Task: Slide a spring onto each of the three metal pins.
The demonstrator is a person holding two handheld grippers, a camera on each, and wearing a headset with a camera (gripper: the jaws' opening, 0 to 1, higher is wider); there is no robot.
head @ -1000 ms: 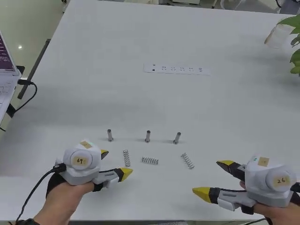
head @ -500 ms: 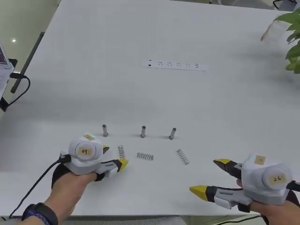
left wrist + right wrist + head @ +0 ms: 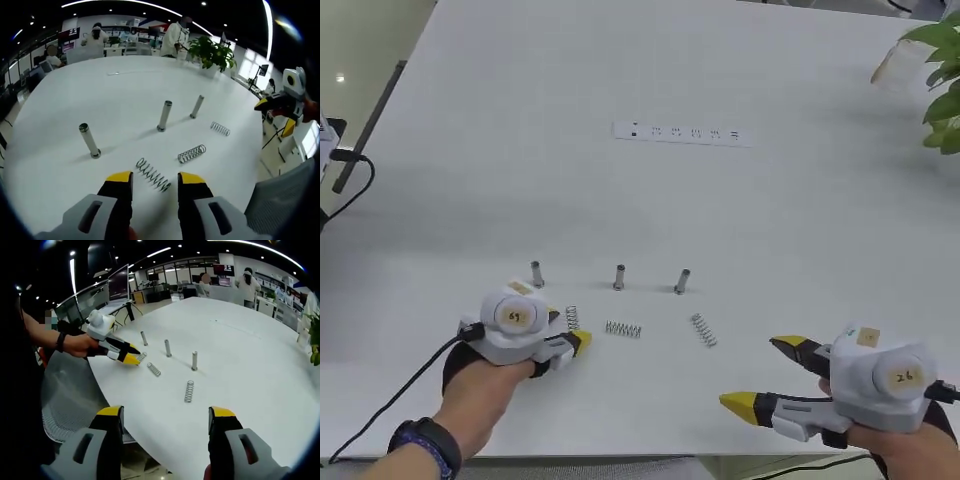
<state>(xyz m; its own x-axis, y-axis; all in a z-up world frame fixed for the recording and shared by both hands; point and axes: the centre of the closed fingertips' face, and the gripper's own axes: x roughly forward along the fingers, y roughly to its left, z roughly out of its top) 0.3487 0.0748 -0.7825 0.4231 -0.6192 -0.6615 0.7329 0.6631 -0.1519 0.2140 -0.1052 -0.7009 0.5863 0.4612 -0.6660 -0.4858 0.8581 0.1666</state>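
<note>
Left gripper view, left hand-held gripper [image 3: 154, 177] spread before spring [image 3: 150, 172], right hand-held gripper [image 3: 165, 412] spread wide

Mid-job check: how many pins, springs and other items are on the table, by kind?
Pins: 3, all standing bare
Springs: 3, all lying loose
Power strip: 1
Total: 7
</note>
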